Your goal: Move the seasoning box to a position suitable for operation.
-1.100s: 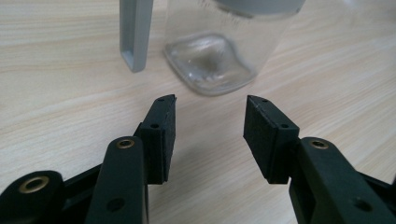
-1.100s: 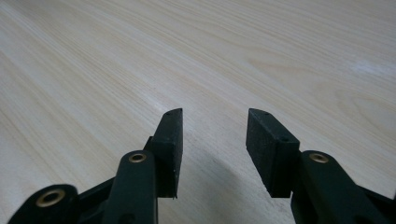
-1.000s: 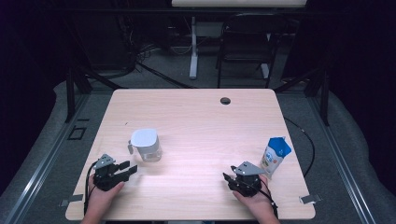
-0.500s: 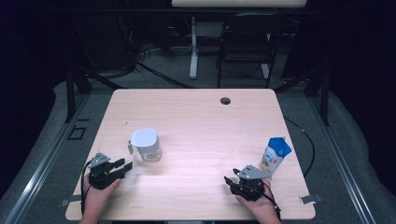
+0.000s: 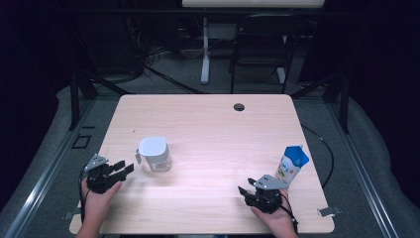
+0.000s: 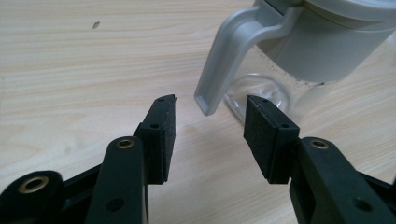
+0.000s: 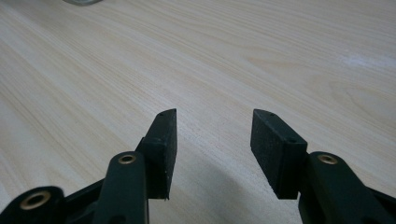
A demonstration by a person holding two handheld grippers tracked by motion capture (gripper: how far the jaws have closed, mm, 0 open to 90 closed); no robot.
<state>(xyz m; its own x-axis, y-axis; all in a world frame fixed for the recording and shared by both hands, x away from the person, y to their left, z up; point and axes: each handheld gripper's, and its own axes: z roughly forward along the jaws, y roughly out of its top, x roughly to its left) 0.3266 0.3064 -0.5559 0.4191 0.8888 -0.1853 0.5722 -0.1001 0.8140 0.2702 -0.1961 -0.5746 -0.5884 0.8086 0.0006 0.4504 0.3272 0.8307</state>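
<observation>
Left gripper (image 6: 209, 116) jaws spread with nothing between, just short of the handle (image 6: 229, 56) of the jug (image 5: 154, 154) standing upright on the table (image 5: 223, 134); right gripper (image 7: 214, 135) jaws spread, empty.

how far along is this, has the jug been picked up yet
Not yet. Nothing looks done: the jug stands on the table and the carton stands upright, untouched. In hand: the left gripper, open, is lined up on the jug's handle, which lies just beyond its pads. The right gripper is open over bare wood. Left: grasping and everything after.
</observation>
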